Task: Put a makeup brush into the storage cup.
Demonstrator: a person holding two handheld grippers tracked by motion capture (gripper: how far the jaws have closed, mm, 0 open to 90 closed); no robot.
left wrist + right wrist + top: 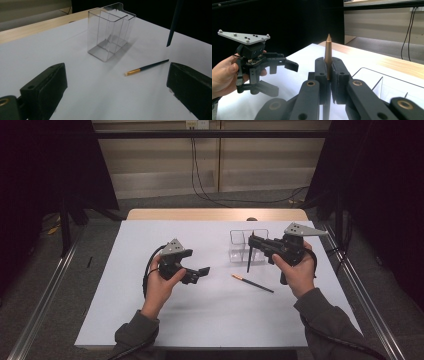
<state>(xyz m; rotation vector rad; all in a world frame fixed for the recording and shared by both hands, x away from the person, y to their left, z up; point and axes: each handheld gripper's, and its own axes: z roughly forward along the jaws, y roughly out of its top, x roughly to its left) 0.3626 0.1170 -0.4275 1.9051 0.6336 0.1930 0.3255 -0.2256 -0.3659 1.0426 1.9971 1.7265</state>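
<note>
A thin dark pen [248, 259] with a pointed gold end [328, 53] hangs upright in my right gripper [252, 241], whose jaws [328, 68] are shut on it. The pen's dark lower end [173, 25] hovers above the table just in front of a clear two-compartment holder [248, 245] [110, 32]. A second dark pen with a gold end [252, 284] [146, 68] lies flat on the white table between the two hands. My left gripper [199, 274] [117, 87] is held above the table, left of that pen, open and with nothing in it; the right gripper view shows it too [282, 78].
The white sheet [210, 320] covers the table, with a strip of bare wood [215, 214] along the far edge. Metal rails [365, 290] run along both sides. Cables hang down the back wall [200, 175].
</note>
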